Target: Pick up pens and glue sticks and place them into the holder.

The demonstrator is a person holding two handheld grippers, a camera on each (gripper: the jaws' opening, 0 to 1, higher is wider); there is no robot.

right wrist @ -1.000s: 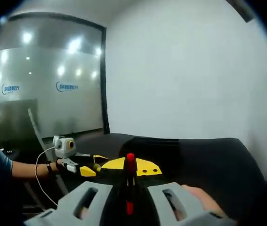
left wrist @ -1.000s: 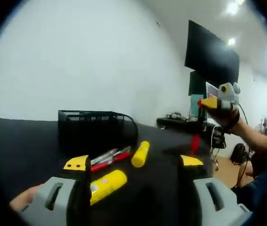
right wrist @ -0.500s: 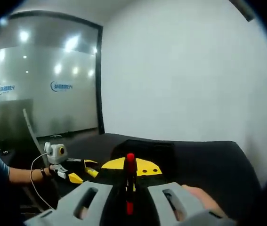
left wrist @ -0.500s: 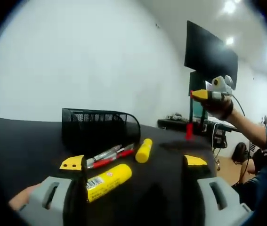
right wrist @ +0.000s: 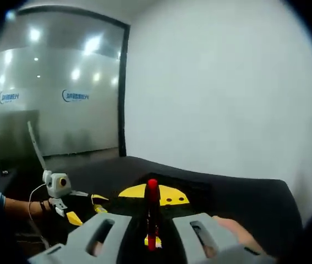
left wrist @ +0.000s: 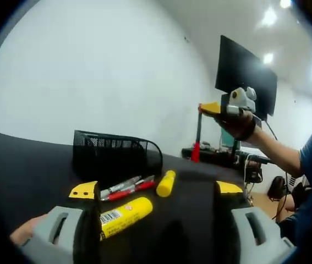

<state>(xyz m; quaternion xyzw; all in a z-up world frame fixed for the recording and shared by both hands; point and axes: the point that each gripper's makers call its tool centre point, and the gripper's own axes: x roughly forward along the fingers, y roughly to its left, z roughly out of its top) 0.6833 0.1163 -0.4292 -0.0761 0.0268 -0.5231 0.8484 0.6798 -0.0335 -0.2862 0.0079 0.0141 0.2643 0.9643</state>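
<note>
A red pen [right wrist: 152, 213] stands pinched between the pressed-together jaws of the right gripper [right wrist: 152, 220] at the bottom centre of the right gripper view, and in the left gripper view the same pen [left wrist: 197, 136] hangs from that gripper [left wrist: 209, 108] at upper right, above the black table [left wrist: 29, 165]. Left of centre in that view the black mesh holder [left wrist: 114, 157] sits on the table, with two pens [left wrist: 127, 186] and a small yellow glue stick [left wrist: 165, 183] lying just in front of it and a larger yellow glue stick [left wrist: 124, 215] nearer the frame's bottom. The left gripper [left wrist: 156, 190] rises from the bottom of its view with jaws spread wide and nothing between them, while a dark monitor [left wrist: 244, 70] hangs on the white wall at upper right.
</note>
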